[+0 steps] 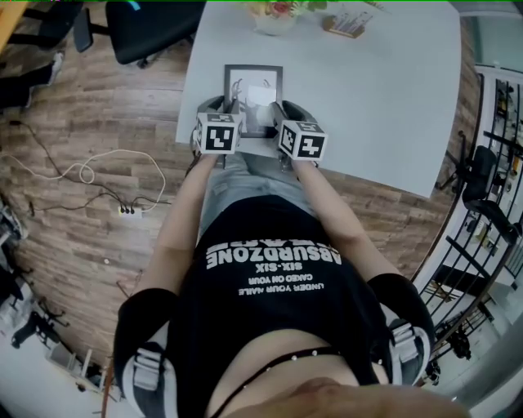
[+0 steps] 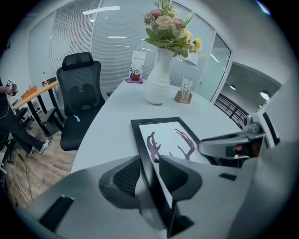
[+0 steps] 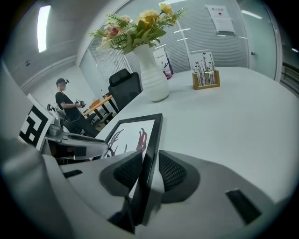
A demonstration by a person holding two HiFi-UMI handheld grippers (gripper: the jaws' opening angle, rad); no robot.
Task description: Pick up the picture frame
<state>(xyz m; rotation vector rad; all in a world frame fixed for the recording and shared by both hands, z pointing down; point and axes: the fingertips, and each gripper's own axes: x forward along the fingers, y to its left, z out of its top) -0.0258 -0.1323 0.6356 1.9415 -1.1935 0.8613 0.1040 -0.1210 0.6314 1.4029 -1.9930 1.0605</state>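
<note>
The black picture frame (image 1: 253, 68), holding a white antler print, lies flat on the white table (image 1: 368, 98) near its front edge. My left gripper (image 1: 219, 104) straddles the frame's left rail and my right gripper (image 1: 283, 108) straddles its right rail. In the left gripper view the rail (image 2: 148, 154) runs between the two dark ribbed pads of the gripper (image 2: 150, 175), which sit close on either side. The right gripper view shows the same: the frame (image 3: 131, 133) edge-on inside the wide-set jaws of the gripper (image 3: 145, 170). Both grippers are open.
A white vase of flowers (image 1: 274, 16) and a wooden card holder (image 1: 343, 26) stand at the table's far side. A black office chair (image 1: 151, 28) sits left of the table. A power strip with cables (image 1: 127, 211) lies on the wood floor. A person (image 3: 65, 105) stands far off.
</note>
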